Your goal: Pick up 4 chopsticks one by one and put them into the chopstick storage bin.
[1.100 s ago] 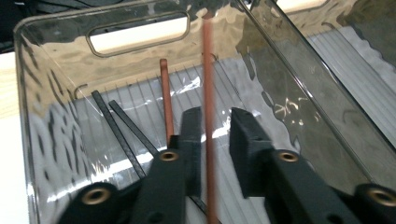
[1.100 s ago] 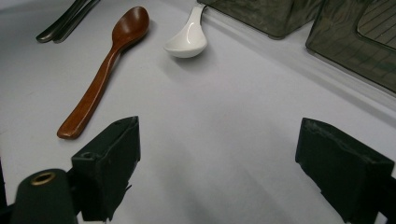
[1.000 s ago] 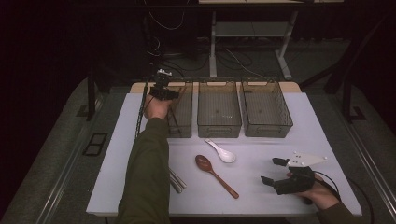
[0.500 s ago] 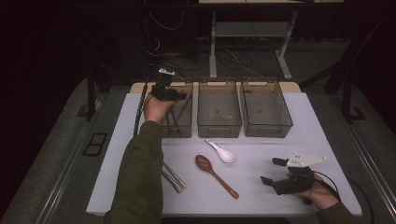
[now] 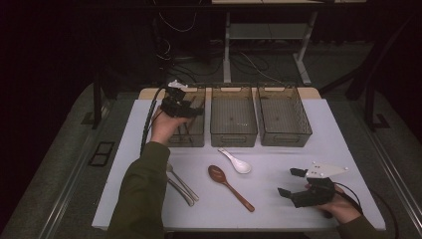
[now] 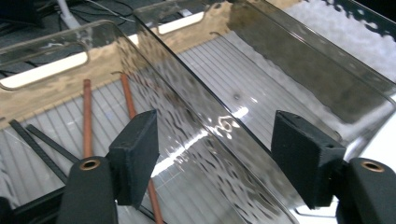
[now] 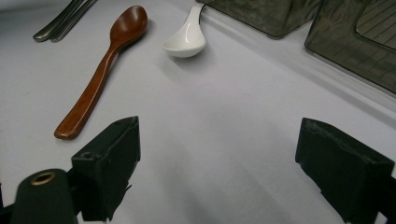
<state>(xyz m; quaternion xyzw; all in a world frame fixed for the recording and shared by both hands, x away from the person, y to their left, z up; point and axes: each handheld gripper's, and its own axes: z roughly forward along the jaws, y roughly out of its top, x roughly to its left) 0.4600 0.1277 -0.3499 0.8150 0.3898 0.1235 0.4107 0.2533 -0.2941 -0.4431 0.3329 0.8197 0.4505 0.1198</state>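
Here the white table (image 5: 323, 129) sits in a dark room, left gripper (image 5: 191, 107) just opened empty, right gripper (image 5: 292, 182) wide.

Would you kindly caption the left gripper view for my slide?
Open left claw above the left bin, chopsticks lying inside.

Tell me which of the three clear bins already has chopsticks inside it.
The left bin, under the left gripper: brown chopsticks lie on its floor. The middle bin and right bin look empty.
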